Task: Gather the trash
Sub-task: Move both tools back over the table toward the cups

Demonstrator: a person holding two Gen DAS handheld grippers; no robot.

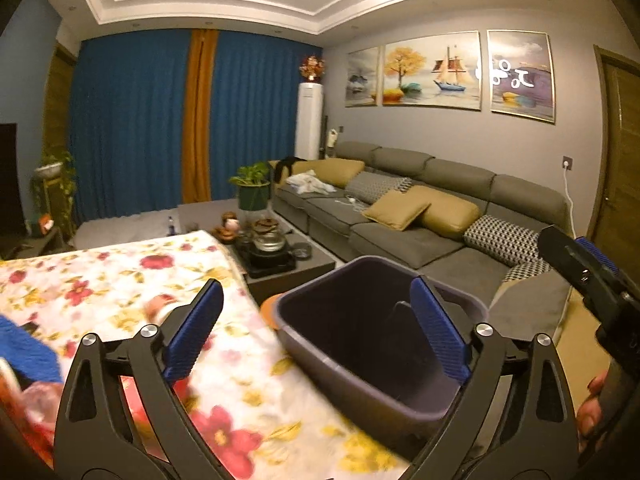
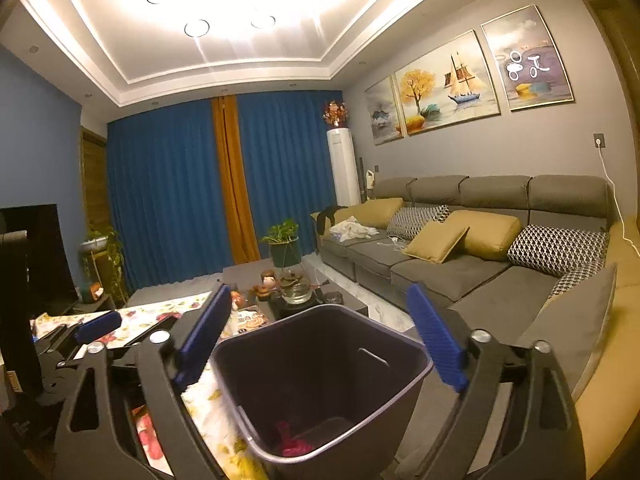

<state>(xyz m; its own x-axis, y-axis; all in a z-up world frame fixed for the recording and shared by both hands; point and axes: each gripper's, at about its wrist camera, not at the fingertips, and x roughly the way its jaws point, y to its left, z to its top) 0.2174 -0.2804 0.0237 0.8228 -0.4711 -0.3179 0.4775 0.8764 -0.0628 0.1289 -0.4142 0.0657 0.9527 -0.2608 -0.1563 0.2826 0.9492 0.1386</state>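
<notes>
A dark purple-grey trash bin [image 1: 372,344] stands beside the floral-clothed table [image 1: 120,280]. In the right wrist view the bin [image 2: 320,392] sits right below me, with a red-pink scrap [image 2: 294,442] at its bottom. My left gripper [image 1: 316,332] is open and empty, over the table edge and the bin's rim. My right gripper [image 2: 320,344] is open and empty above the bin's mouth; it also shows at the right edge of the left wrist view [image 1: 588,272]. A blurred packet [image 1: 160,308] and a blue item [image 1: 24,348] lie on the table.
A grey sectional sofa [image 1: 420,216] with yellow and patterned cushions runs along the right. A low coffee table [image 1: 276,256] with a glass kettle and tea things stands beyond the floral table. Blue curtains, a potted plant [image 1: 252,188] and a TV are further off.
</notes>
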